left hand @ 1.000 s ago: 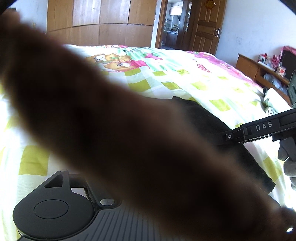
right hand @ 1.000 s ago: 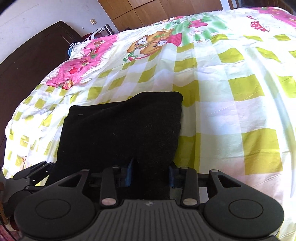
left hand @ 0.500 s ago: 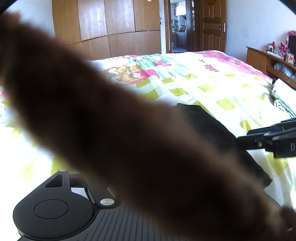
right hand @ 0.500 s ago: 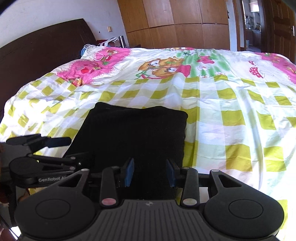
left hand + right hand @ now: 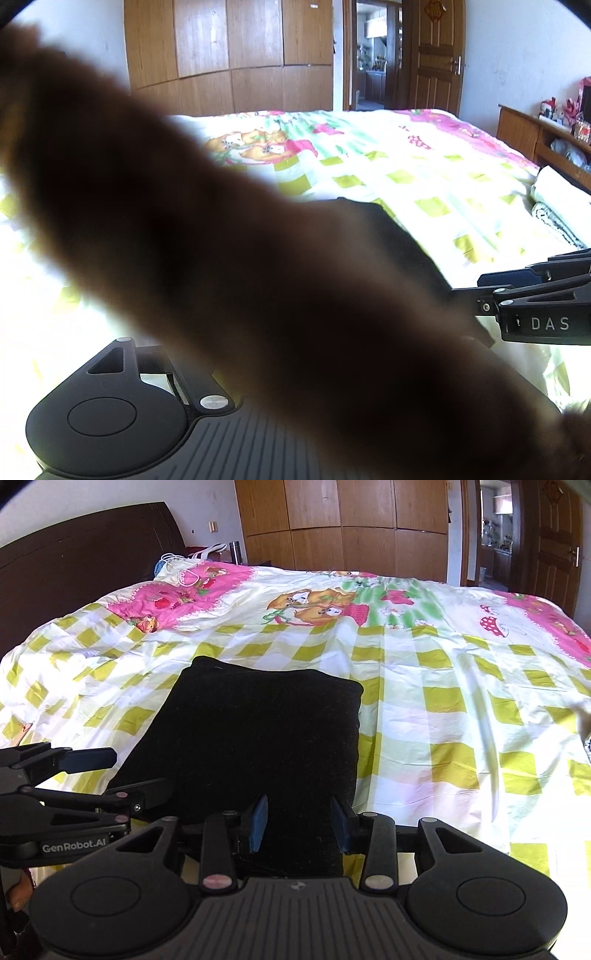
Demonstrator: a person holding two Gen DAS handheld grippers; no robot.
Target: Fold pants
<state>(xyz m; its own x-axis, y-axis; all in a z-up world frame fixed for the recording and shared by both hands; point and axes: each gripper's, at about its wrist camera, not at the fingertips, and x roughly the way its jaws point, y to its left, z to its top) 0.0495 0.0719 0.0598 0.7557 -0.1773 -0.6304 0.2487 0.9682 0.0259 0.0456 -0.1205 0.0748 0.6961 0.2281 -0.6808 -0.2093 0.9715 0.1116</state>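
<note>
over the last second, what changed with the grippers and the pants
The right gripper tilted up and drew back: its view rose from the bedspread to the wardrobe, its open fingers now straddling the near edge of the folded black pants. The left gripper came further into view beside them. The pants stayed folded on the bed; a brown blur hides the left view.

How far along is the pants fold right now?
Mostly done, it seems: the black fabric pants lie as a compact folded rectangle on the checked yellow-and-white bedsheet. In hand: nothing visibly. The right gripper is open over the near edge, and the left gripper appears open beside it. A blurred brown shape blocks much of the left view. Left: possibly one more fold or smoothing.
</note>
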